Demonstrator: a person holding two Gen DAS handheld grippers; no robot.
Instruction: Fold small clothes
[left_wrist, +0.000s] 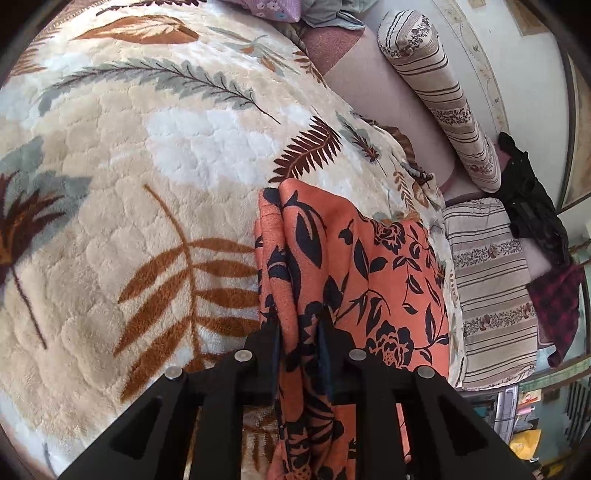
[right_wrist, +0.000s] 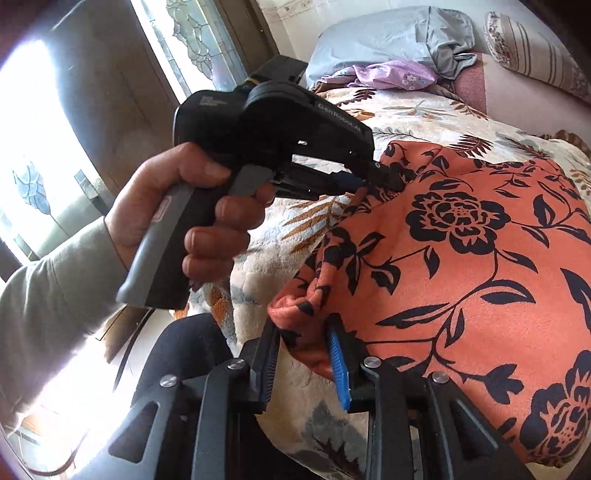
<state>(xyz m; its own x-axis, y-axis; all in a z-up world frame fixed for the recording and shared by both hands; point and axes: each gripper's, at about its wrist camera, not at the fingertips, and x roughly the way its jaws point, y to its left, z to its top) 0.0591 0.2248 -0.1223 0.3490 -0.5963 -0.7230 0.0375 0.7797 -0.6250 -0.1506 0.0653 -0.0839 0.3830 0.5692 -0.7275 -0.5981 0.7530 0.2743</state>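
Observation:
An orange garment with a black flower print (left_wrist: 373, 266) lies on a cream leaf-patterned blanket (left_wrist: 155, 192). My left gripper (left_wrist: 299, 325) is shut on a bunched fold of the garment and holds it up off the blanket. In the right wrist view the left gripper (right_wrist: 373, 179) pinches the garment's far corner. The garment (right_wrist: 461, 266) spreads to the right there. My right gripper (right_wrist: 304, 328) has its jaws around the garment's near corner, and a narrow gap shows between the blue pads (right_wrist: 338, 365).
Striped bolster pillows (left_wrist: 439, 92) and a striped cushion (left_wrist: 495, 295) lie at the blanket's right edge. Dark clothes (left_wrist: 532, 199) hang beyond them. A grey pillow (right_wrist: 388, 40) and purple cloth (right_wrist: 395, 74) lie at the far end. A window (right_wrist: 44, 147) is on the left.

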